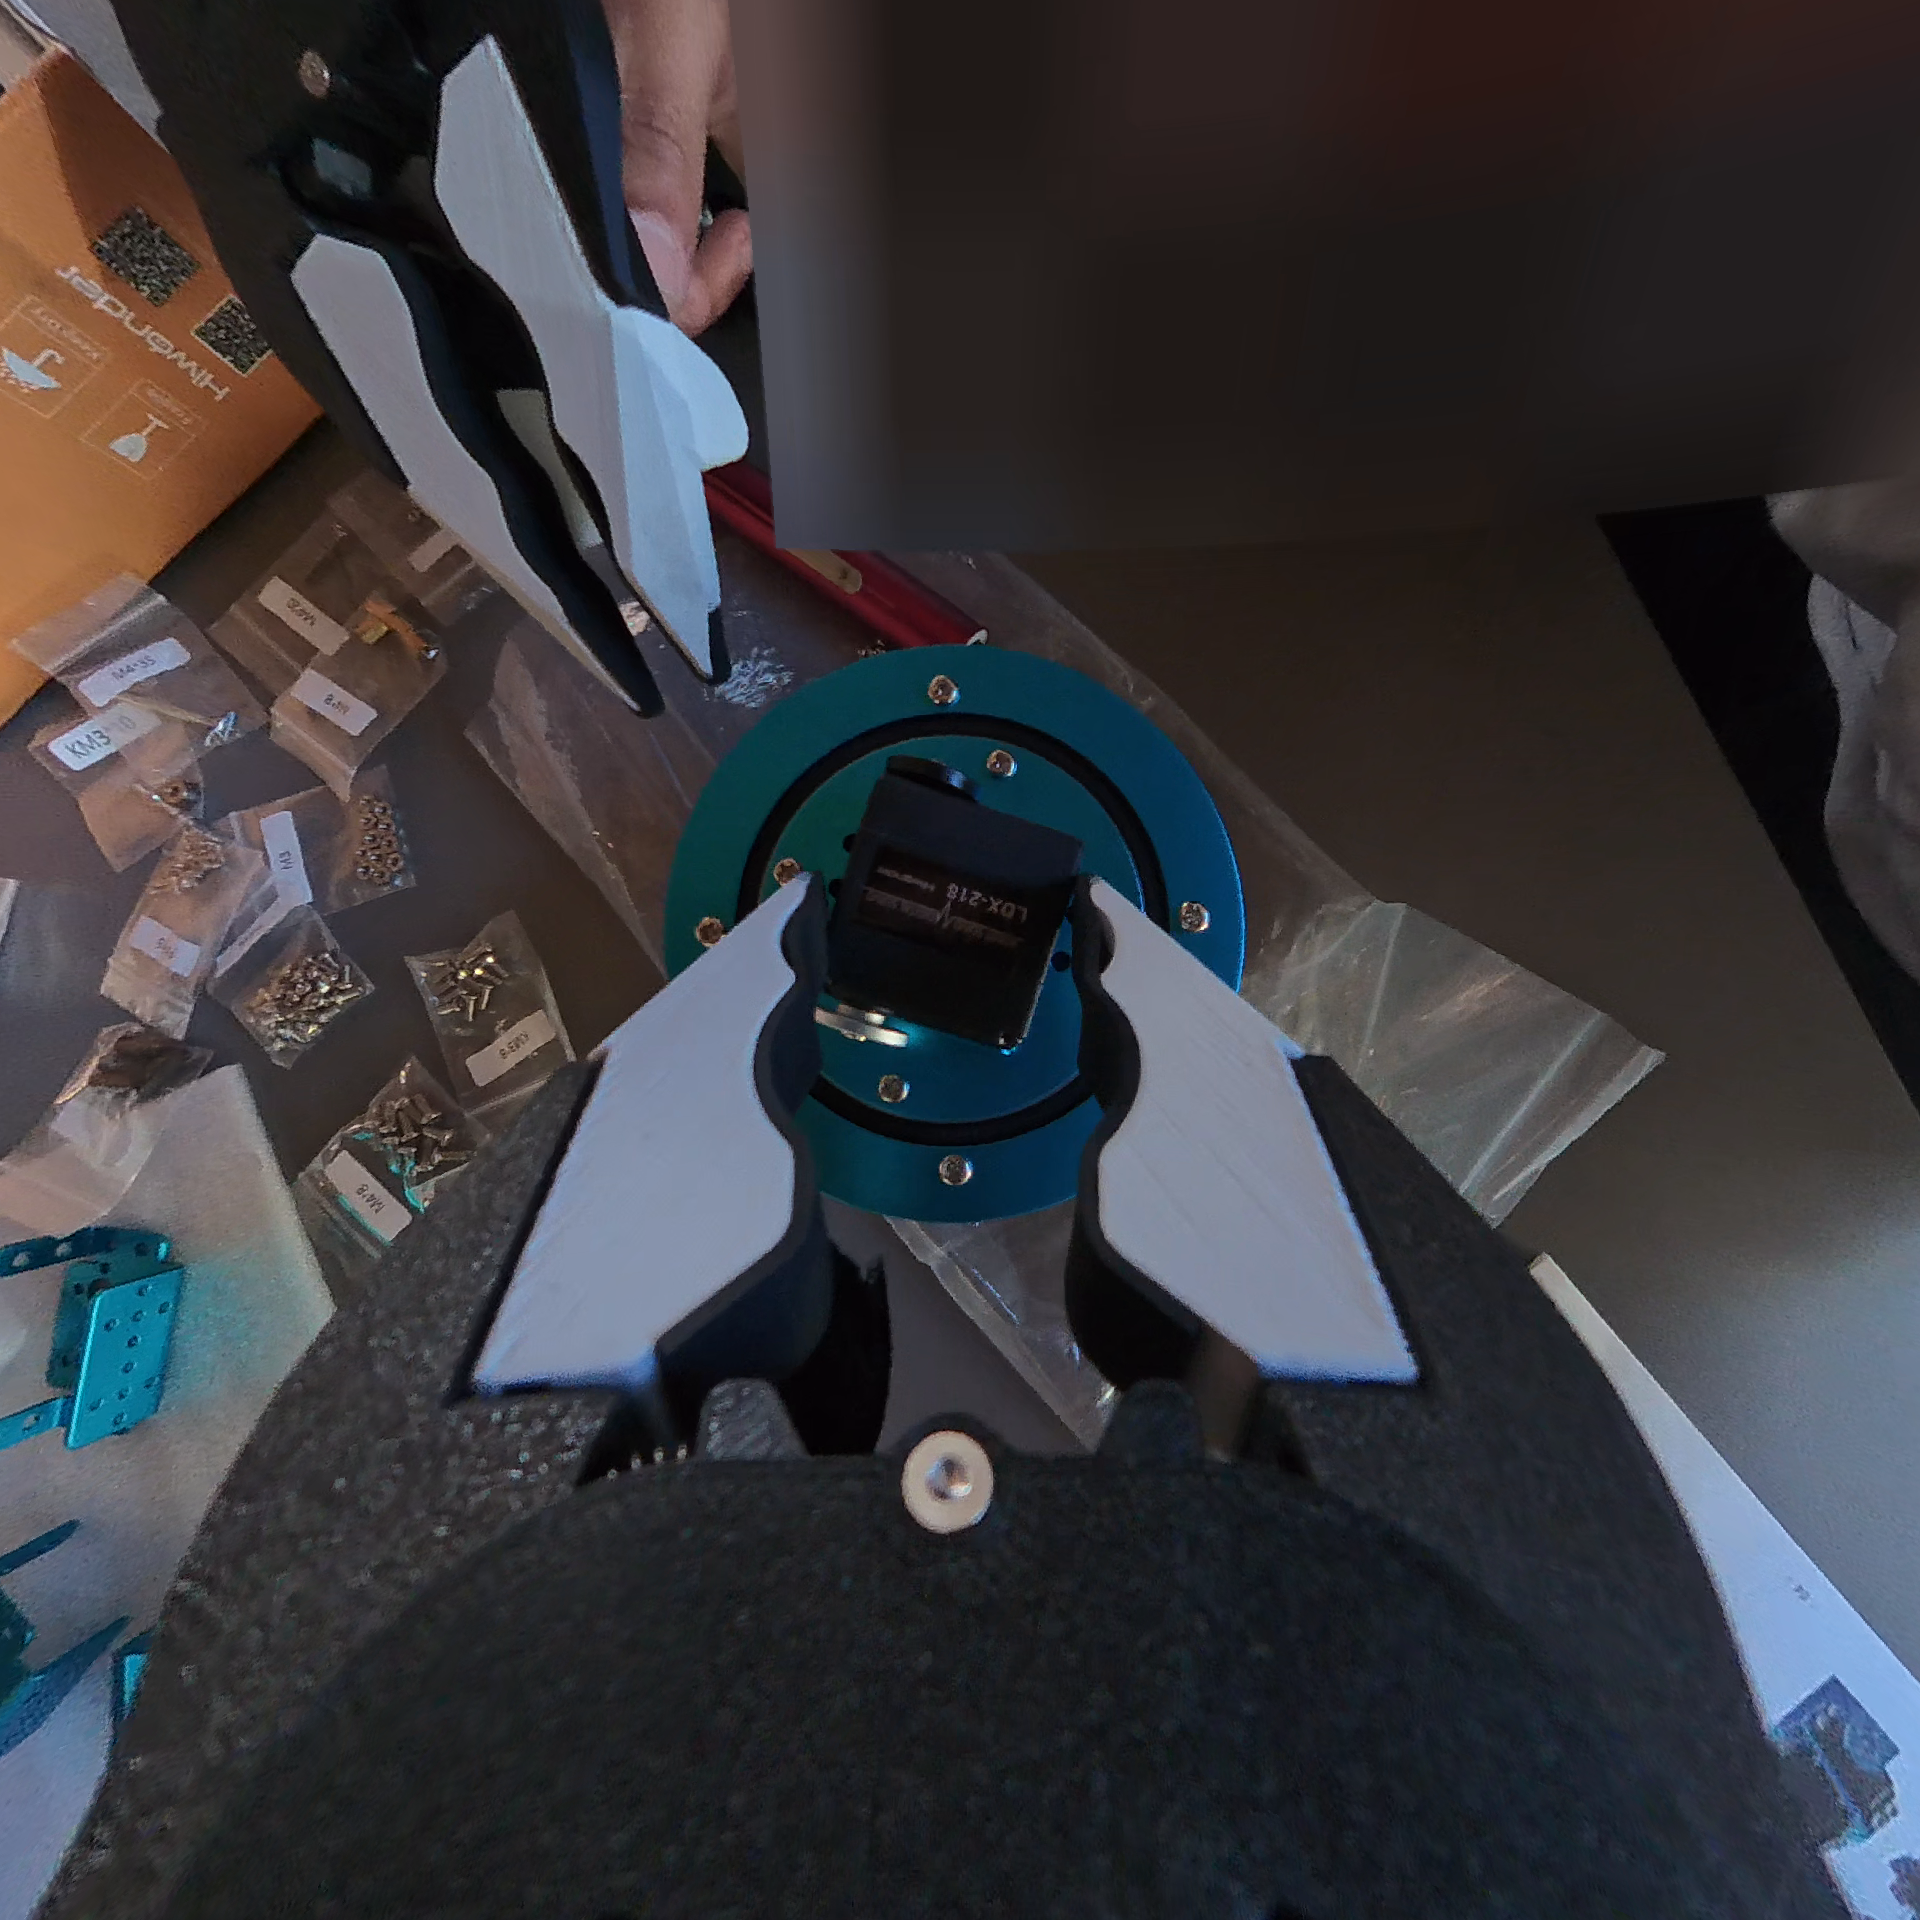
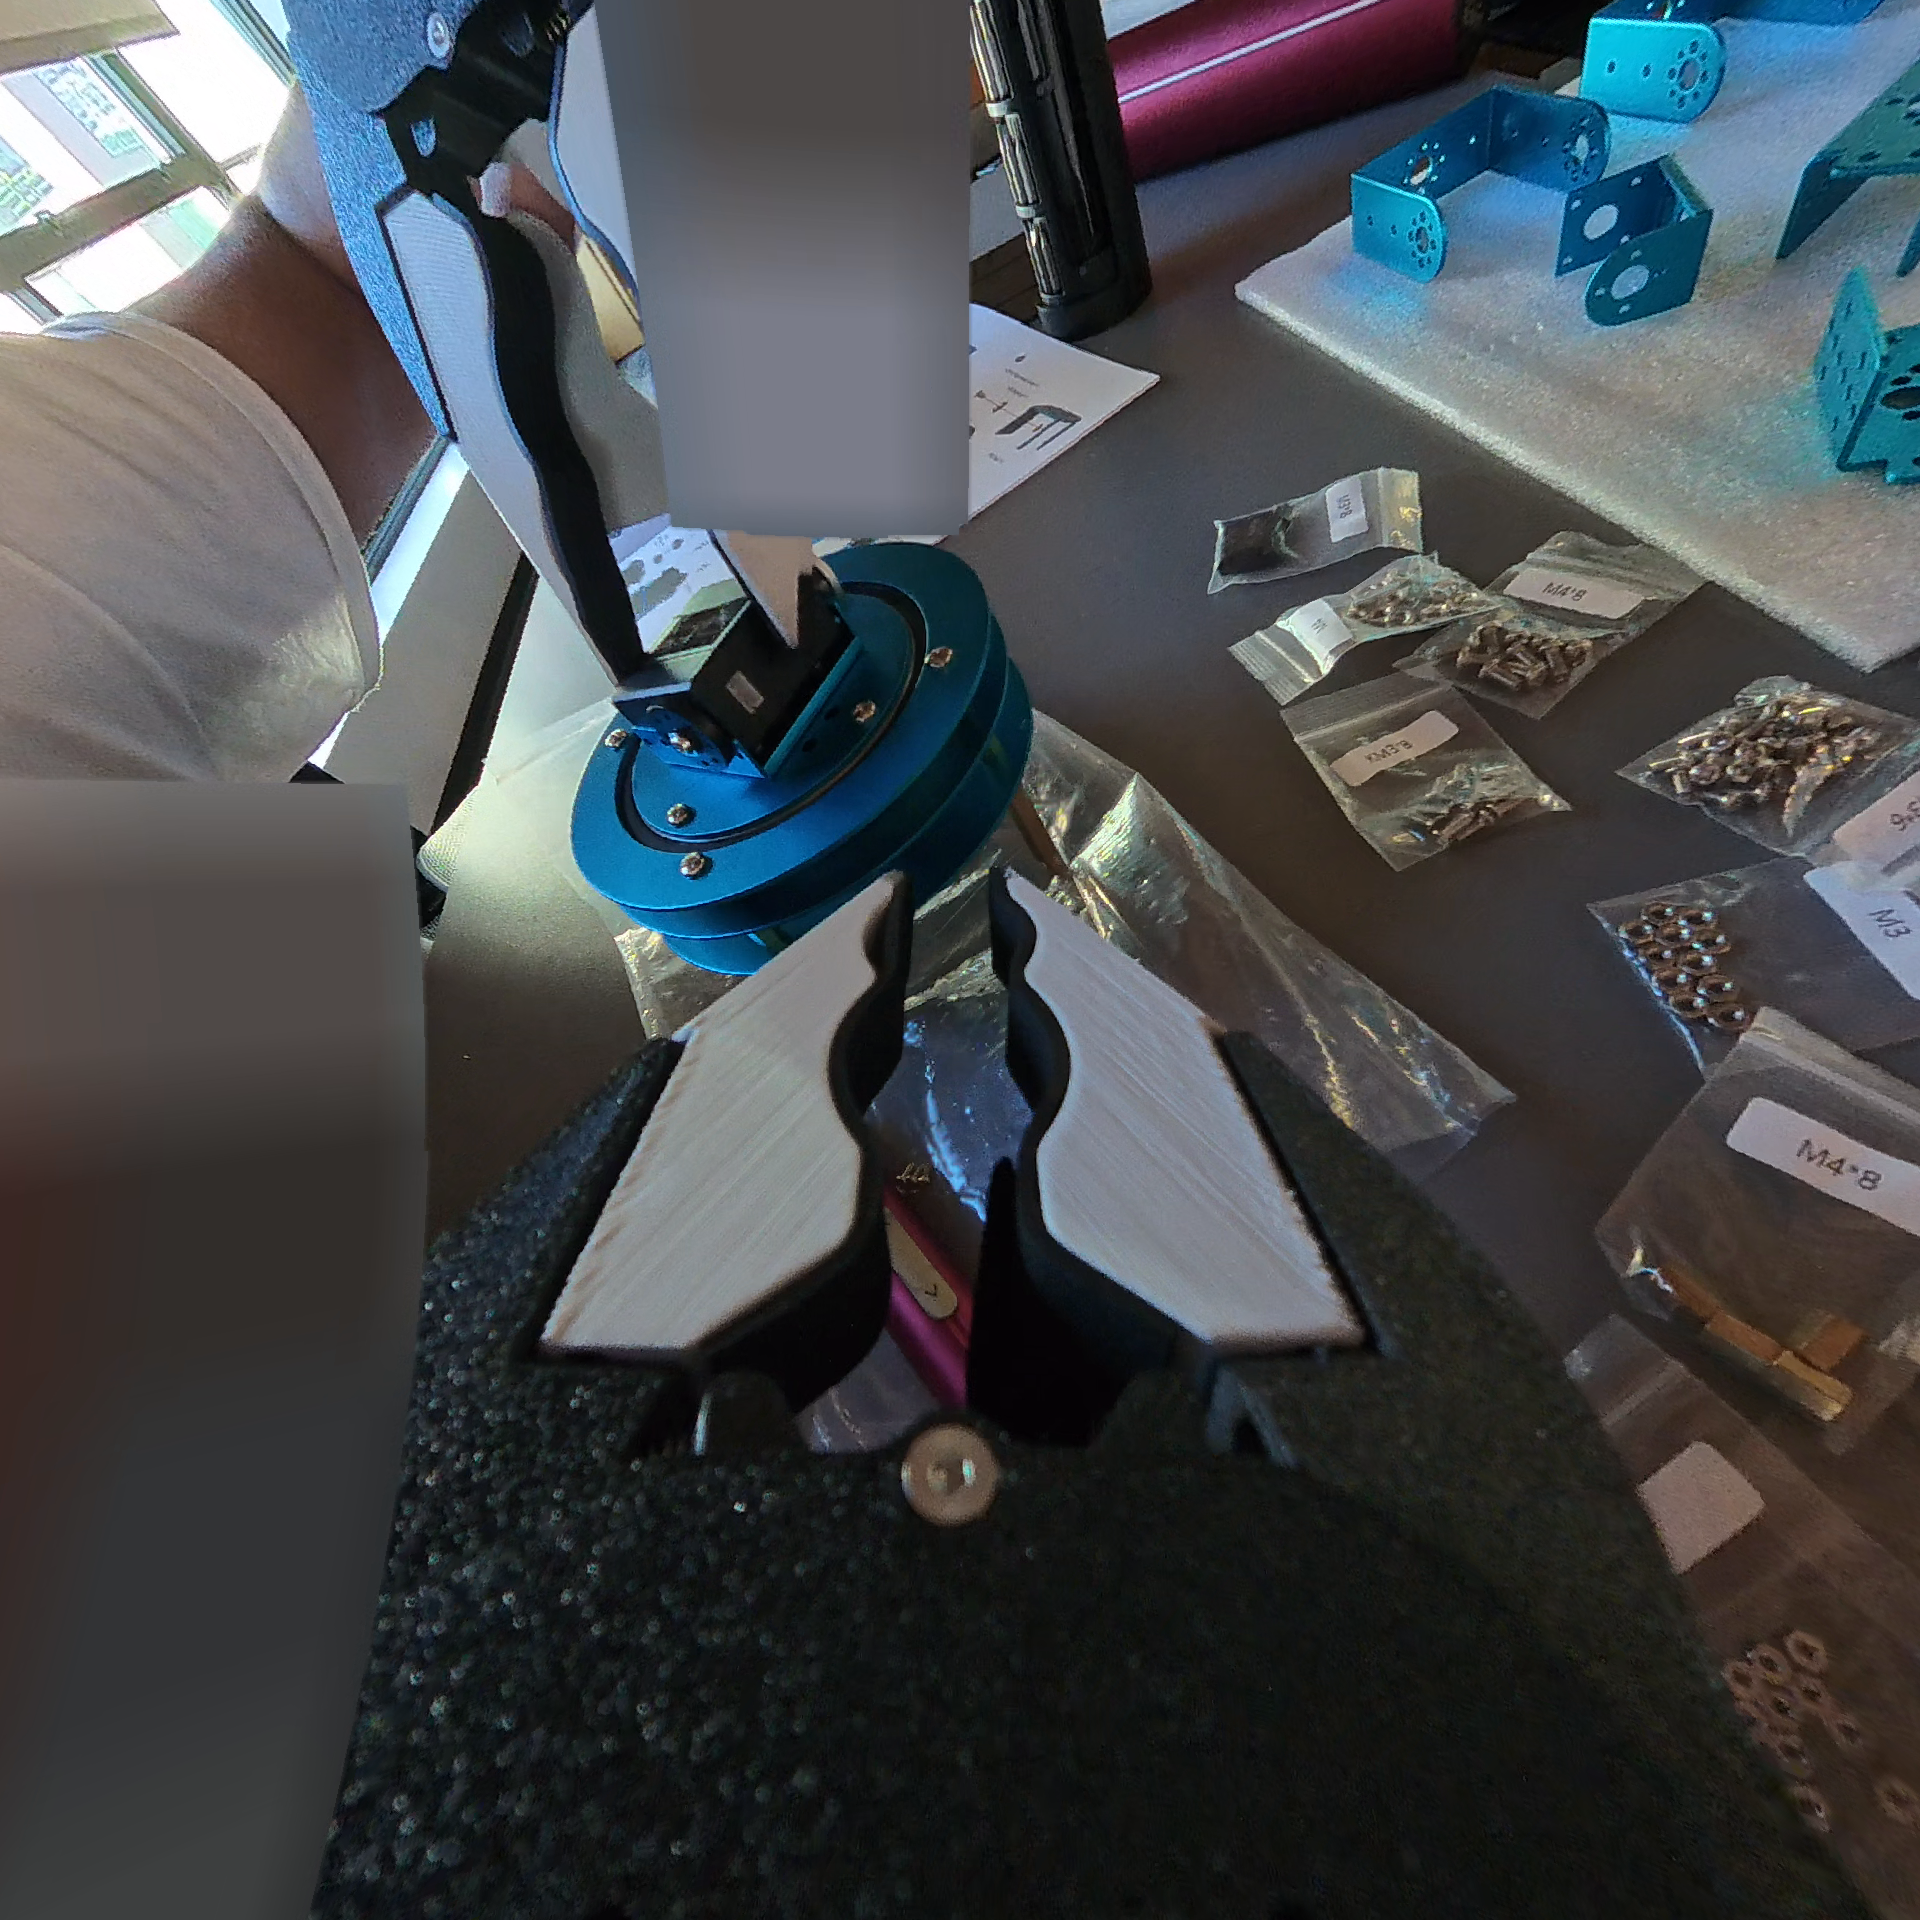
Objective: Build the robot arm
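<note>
Table (image 2: 1299, 540) carried a round blue base (image 1: 1195, 831), and on its middle stood a black servo (image 1: 951, 925), tilted. The left gripper (image 1: 948, 909) closed on the servo from both sides. The right gripper (image 2: 945, 914), narrowly parted and grasping nothing, hovered just beside the base, over crinkled plastic bags (image 2: 1195, 935).

Left wrist view: mounted behind the left gripper (image 1: 948, 894), looking steeply down, close over the blue round base (image 1: 1195, 821) on the worktop (image 1: 1403, 727).
Right wrist view: behind the right gripper (image 2: 945, 894), angled lower across the worktop, slightly farther from the base.
Shared: blue round base, black servo (image 1: 945, 914), screw bags (image 1: 301, 987), both grippers.
</note>
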Demonstrator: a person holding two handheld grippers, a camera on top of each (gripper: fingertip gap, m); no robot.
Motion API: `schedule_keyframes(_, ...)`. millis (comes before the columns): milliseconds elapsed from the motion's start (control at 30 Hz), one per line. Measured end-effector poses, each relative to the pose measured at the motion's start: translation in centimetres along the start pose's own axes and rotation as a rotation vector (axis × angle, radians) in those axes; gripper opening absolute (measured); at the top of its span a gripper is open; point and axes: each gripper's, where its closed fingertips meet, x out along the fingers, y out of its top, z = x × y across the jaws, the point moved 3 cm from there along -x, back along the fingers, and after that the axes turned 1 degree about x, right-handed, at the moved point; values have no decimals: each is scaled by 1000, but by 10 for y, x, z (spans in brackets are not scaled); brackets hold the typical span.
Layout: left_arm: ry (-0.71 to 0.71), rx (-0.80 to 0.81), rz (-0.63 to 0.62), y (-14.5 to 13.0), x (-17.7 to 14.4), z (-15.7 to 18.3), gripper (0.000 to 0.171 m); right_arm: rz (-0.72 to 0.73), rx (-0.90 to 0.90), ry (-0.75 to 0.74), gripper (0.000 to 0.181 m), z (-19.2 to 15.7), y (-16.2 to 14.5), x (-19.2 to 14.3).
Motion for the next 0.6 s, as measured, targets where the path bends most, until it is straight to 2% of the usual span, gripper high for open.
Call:
schedule_keyframes(267, -101, -29, 32, 1, -1, 0, 46, -2, 2, 1, 13, 1, 0, 0)
schedule_keyframes(600, -34, 43, 10, 1, 1, -2, 46, -13, 11, 5, 13, 2, -2, 1)
